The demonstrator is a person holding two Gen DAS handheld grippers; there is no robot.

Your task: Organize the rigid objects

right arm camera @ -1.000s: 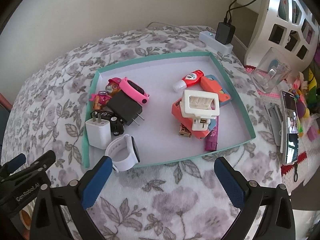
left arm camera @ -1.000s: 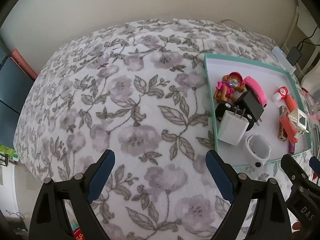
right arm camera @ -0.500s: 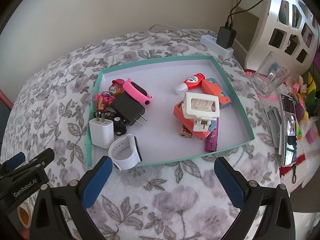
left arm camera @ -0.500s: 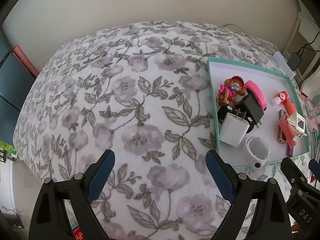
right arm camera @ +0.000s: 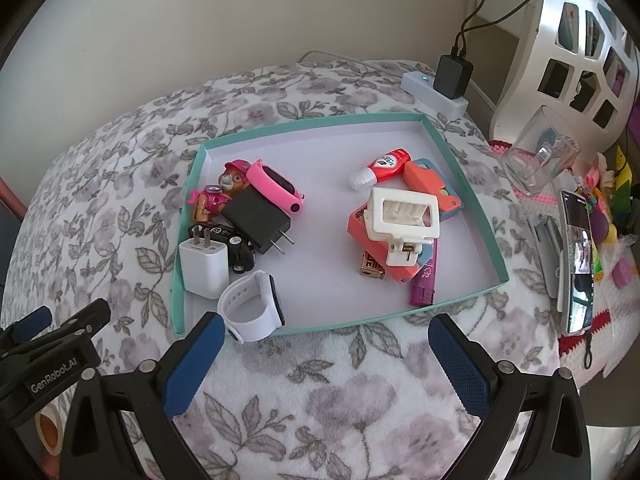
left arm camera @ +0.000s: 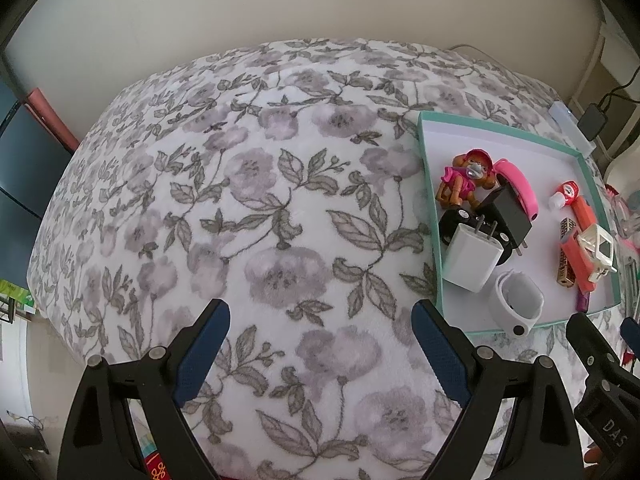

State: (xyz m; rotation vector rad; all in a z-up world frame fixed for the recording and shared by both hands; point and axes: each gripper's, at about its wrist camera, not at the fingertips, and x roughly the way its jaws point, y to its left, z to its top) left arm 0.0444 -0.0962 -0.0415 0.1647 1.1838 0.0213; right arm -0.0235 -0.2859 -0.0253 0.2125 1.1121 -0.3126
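Nothing moved; both tools (right arm camera: 322, 354) hover agape, angled downward.

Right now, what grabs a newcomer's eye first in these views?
The teal-rimmed tray on the floral blanket, with two clusters inside: pink dog figure, pink watch and white charger left; white hair clip on orange items right. Both grippers hover short of it, jaws open.
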